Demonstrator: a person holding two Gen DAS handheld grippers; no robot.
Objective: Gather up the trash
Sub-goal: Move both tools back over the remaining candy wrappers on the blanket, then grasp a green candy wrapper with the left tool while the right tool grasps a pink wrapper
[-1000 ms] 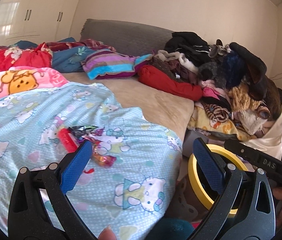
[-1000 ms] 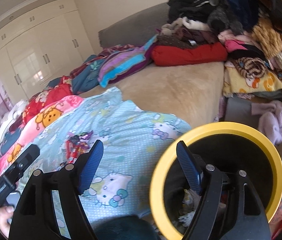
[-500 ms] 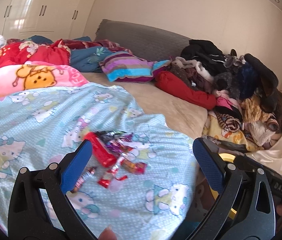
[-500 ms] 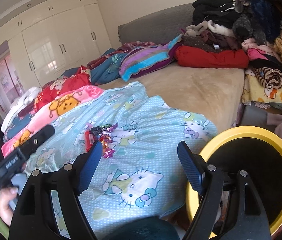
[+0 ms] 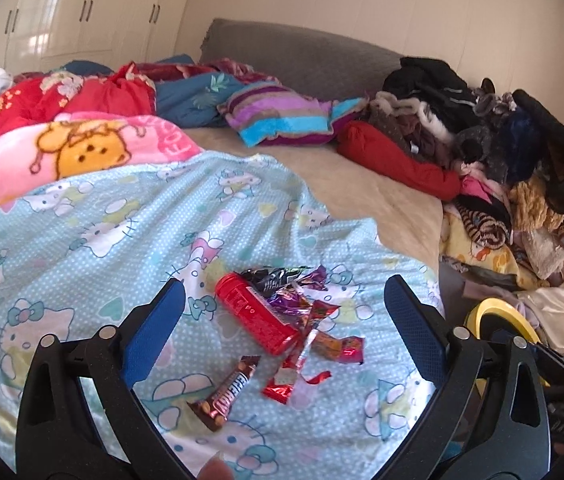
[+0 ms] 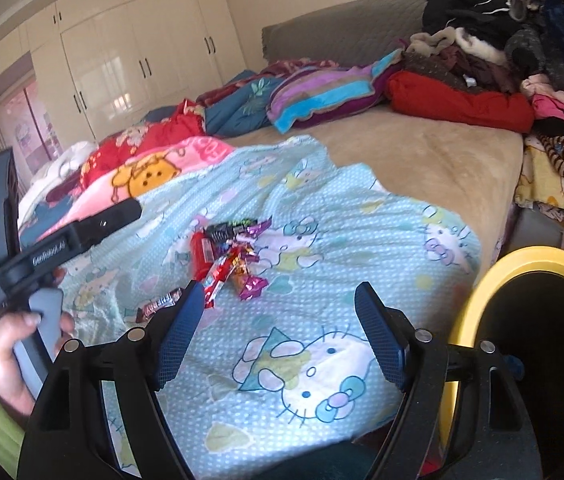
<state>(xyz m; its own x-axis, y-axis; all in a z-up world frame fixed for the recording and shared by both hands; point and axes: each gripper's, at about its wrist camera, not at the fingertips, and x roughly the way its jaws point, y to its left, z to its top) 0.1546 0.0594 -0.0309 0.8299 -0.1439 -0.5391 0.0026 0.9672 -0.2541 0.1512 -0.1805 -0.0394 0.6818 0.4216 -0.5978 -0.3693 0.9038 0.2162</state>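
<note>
A heap of trash lies on the light-blue cartoon blanket: a red tube-shaped pack, a brown chocolate bar wrapper, a red torn wrapper and several shiny candy wrappers. My left gripper is open, its jaws standing on either side of the heap, just above it. In the right wrist view the heap lies ahead and left of my open, empty right gripper. A yellow-rimmed black bin stands beside the bed at the right; its rim also shows in the left wrist view.
The bed carries a pink cartoon blanket, red and blue bedding and a striped pillow. A tall pile of clothes fills the right side. A grey headboard and white wardrobes stand behind.
Both grippers have swung left toward the bed. The trash heap now sits between my left jaws, and the yellow bin has slid to the right edge of both views.
</note>
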